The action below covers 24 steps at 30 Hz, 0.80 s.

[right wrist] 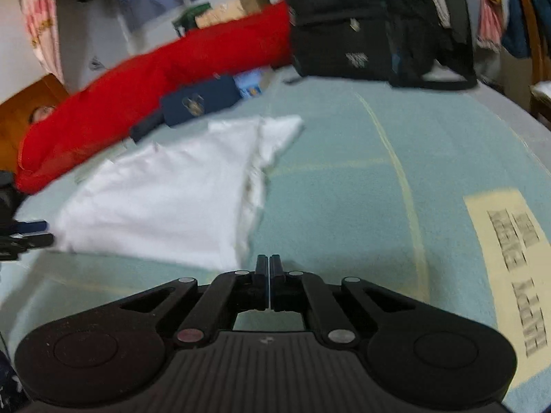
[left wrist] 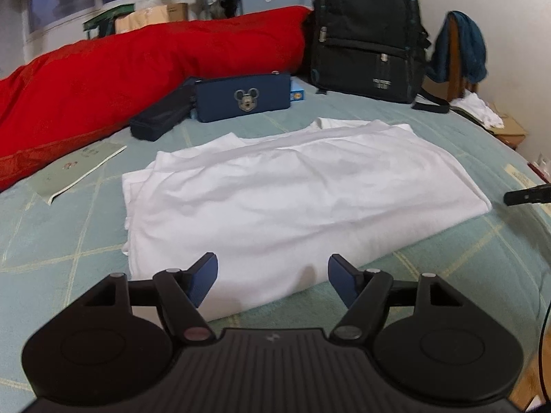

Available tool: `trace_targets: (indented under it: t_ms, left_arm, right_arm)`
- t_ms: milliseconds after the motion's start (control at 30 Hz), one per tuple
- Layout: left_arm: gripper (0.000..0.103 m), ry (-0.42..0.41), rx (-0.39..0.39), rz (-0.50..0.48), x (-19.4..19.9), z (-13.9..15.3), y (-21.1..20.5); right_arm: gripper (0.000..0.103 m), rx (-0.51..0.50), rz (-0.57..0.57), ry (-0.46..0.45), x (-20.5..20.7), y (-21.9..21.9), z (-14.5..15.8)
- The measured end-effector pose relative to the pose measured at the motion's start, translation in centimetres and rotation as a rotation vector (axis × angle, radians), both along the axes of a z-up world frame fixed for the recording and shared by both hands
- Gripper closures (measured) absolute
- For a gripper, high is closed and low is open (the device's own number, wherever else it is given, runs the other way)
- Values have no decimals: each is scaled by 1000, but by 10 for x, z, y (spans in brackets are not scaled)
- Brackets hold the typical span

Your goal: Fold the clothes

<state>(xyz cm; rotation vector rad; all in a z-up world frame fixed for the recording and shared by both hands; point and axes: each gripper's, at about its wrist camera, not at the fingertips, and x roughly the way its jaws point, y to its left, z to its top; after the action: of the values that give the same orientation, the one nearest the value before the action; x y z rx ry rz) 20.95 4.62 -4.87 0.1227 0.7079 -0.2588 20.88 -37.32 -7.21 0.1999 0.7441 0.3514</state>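
Note:
A white garment (left wrist: 275, 186) lies folded into a rough rectangle on the pale green bed cover (left wrist: 465, 251). My left gripper (left wrist: 272, 273) stands open at the garment's near edge, its blue pads (left wrist: 206, 275) spread wide with cloth showing between them but not pinched. In the right wrist view the same garment (right wrist: 165, 199) lies to the left, blurred. My right gripper (right wrist: 269, 262) is shut with nothing in it, just off the garment's near right corner, over bare cover. Its dark tip (left wrist: 527, 196) shows at the right edge of the left wrist view.
A red quilt (left wrist: 137, 69) runs along the far left. Behind the garment lie a navy case with a mouse badge (left wrist: 242, 98), a dark pouch (left wrist: 162, 117) and a black backpack (left wrist: 368, 31). A booklet (left wrist: 79, 172) lies at left, a printed label (right wrist: 509, 268) at right.

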Motion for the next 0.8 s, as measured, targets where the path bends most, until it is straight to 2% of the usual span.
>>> trace_targets:
  t_ms: [133,233,333,433,533,567,633,700,800]
  left_arm:
    - [31,-6,30,61,9,-2,-5]
    - [31,-12,79,66,16,-7,-13]
    - [31,-13,113,41,22,-13,-22]
    - [31,-8,139,21,26,-20,-29]
    - [31,72,143,10,26,-32,-26]
    - [31,73,152,0,22,-35,-25]
    - [30,61,163,-20,16,-33,-21]
    - [30,49,159,-19,15,-25,-20]
    - [28,0,143,-40,21,-9,-28]
  right_arm:
    - [93,-53,85,-46,17,45,12]
    - [91,-74,143,-59,37,83,16]
    - [89,-65,177,-25,60,108,7]
    - [88,-133,184,-18,65,127,-8]
    - [86,-140,199,-10,57,124,-14]
    - [86,-147,211,-4,52,121,-13]
    - [86,-161,234,7,44,116,-11]
    - [81,-157,241,4,43,116,-3]
    - [69,-136,255,-36,46,126,11]
